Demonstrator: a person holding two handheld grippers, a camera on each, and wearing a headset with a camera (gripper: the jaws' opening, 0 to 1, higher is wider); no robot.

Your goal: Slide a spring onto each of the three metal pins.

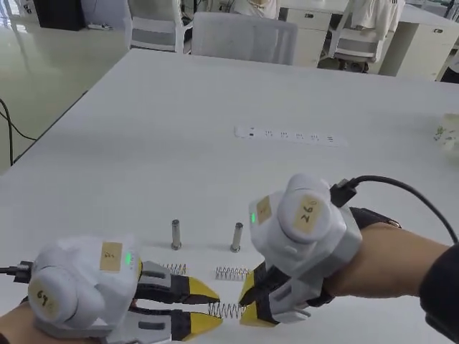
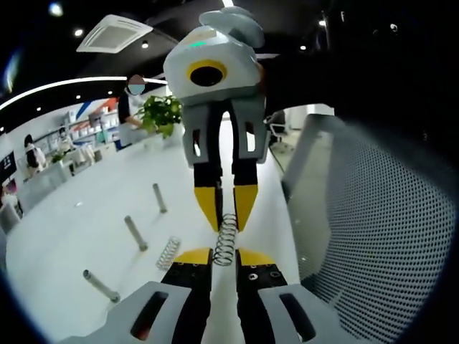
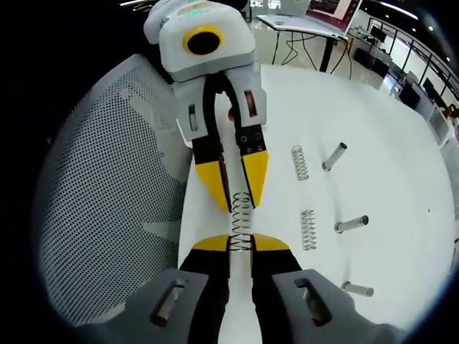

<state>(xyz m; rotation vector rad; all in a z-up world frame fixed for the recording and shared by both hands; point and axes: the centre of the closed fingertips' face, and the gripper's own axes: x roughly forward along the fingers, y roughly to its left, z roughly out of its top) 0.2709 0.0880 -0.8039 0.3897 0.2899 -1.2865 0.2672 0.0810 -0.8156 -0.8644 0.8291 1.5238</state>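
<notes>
**Spring gripped at both ends**

The left gripper (image 2: 224,256) and right gripper (image 3: 240,244) meet tip to tip low over the near part of the table (image 1: 215,143). Each set of jaws is clenched on one end of the same spring (image 1: 228,309) (it spans the short gap between them). Two loose springs (image 1: 233,273) lie just beyond it. Three metal pins (image 3: 351,224) stand behind those.

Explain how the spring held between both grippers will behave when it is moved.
The spring is a thin open wire coil, so it likely bends easily and weighs little. Pinched at each end by the left gripper and right gripper, it may stretch or buckle. Round, it could roll if dropped.
</notes>
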